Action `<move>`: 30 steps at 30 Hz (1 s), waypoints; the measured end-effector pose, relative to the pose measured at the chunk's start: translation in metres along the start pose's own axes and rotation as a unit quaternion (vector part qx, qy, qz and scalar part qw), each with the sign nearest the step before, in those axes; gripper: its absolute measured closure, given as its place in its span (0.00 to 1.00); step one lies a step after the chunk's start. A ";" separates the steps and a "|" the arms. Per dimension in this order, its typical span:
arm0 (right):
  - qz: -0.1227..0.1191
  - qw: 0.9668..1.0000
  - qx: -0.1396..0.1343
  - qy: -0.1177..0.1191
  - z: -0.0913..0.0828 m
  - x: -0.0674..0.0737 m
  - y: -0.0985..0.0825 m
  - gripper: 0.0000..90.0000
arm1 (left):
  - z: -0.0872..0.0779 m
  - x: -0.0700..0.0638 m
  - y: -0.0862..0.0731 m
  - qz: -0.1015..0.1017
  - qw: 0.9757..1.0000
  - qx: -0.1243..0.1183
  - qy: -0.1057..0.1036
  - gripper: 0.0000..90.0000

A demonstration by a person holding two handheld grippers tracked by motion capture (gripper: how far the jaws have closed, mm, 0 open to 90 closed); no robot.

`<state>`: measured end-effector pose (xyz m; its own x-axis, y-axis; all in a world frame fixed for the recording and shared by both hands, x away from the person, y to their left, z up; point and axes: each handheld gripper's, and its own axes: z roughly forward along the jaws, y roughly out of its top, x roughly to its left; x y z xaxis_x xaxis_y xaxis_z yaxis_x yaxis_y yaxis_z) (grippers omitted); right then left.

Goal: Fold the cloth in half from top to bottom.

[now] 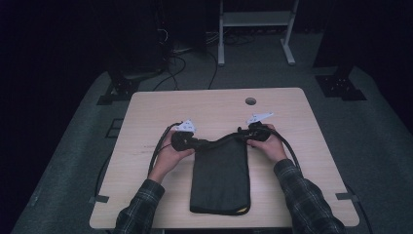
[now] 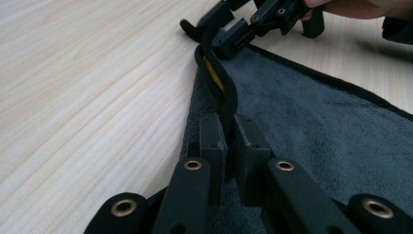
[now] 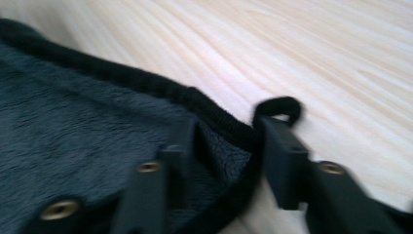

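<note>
From the high view, a dark grey towel point(image 1: 220, 174) lies folded lengthwise on the pale wooden counter point(image 1: 146, 112), its long side running from the person's edge toward the middle. A small yellow tag point(image 1: 240, 211) peeks out at the near right corner of the towel. The left tool point(image 1: 194, 143) sits at the towel's far left corner and the right tool point(image 1: 242, 134) at its far right corner, and the far hem between them is lifted into a shallow sagging line. Both forearms wear plaid sleeves point(image 1: 141, 204), and a cable point(image 1: 157, 148) loops away from the left hand across the counter

In the left gripper view, the left tool point(image 2: 229, 141) is pressed together on the towel's point(image 2: 311, 126) thick black hem, which stands upright between the two pads. A strip of yellow point(image 2: 214, 73) shows under the raised hem farther along. Beyond it the right tool point(image 2: 231, 41) meets the same hem, with a hand point(image 2: 360, 7) above it. Bare counter point(image 2: 87, 97) spreads to the left

In the right gripper view, blurred, the right tool point(image 3: 226, 146) has its jaws a little apart, with the towel's point(image 3: 73, 136) corner and black hem lying between them. Whether the pads actually press the cloth I cannot tell. A small black loop point(image 3: 282, 107) on the hem sits at the right-hand jaw tip. Pale counter point(image 3: 316, 53) lies beyond
</note>
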<state>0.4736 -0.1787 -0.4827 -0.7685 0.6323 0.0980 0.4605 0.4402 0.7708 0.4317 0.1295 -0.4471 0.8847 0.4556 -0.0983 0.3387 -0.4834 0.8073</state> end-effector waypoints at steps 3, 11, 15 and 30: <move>0.015 1.000 0.002 0.011 -0.001 0.001 0.000 0.87 | -0.002 0.003 0.000 -0.004 1.000 -0.008 0.009 0.92; 0.019 0.999 -0.027 -0.003 -0.019 0.005 0.019 0.90 | -0.018 0.014 0.021 -0.001 0.998 -0.038 0.043 0.93; 0.010 0.998 -0.051 -0.017 -0.030 0.005 0.038 0.90 | -0.030 0.018 0.035 0.005 0.997 -0.056 0.059 0.92; -0.032 0.996 -0.078 0.010 -0.065 0.032 0.034 0.89 | -0.048 -0.003 0.025 0.017 0.997 -0.061 0.036 0.92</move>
<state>0.4363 -0.1847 -0.4126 -0.8032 0.5930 0.0576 0.3375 0.3732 0.8642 0.4222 0.1520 -0.3993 0.8681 0.4955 -0.0313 0.2635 -0.4064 0.8749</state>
